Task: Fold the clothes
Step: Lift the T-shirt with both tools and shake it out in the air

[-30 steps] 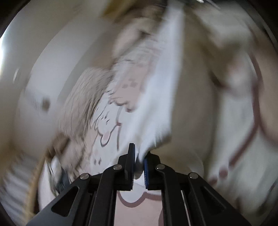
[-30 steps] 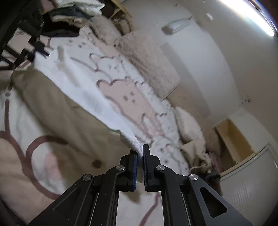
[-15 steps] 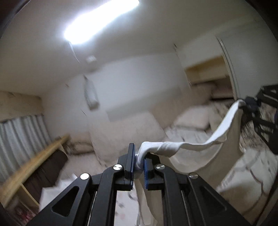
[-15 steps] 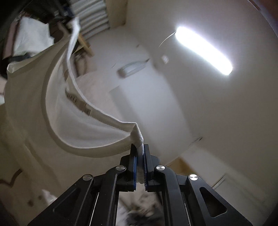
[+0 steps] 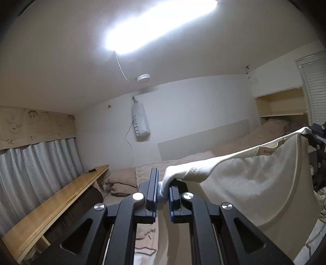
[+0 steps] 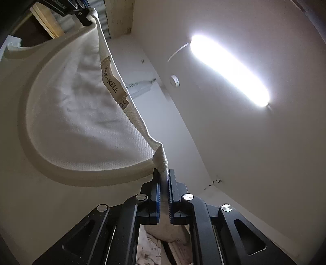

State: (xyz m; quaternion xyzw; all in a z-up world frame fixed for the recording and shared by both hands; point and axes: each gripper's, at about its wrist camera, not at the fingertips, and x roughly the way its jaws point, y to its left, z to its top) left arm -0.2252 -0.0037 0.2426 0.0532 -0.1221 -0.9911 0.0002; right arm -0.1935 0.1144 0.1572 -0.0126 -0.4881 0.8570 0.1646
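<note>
In the left wrist view, the left gripper sits at lower centre with its 2 fingers pinching a bunched bit of the white shirt. From there the cloth runs rightward and slightly up across the frame to the right gripper at the right edge, which grips the other end. The neck label lies along that top edge, nearer the right gripper. Below the edge the shirt hangs as a loose sheet, clear of the bed behind it.

In the right wrist view the same line reads the other way: the left gripper is at the upper left, the collar band slants down to the right gripper at lower centre, pressed onto the ribbed hem (label reads XL).

So the shirt's long axis spans gripper to gripper, held taut in the air. The coming move likely turns on keeping both ends level while lowering it flat; neither hand looks clearly nearer the bed.
</note>
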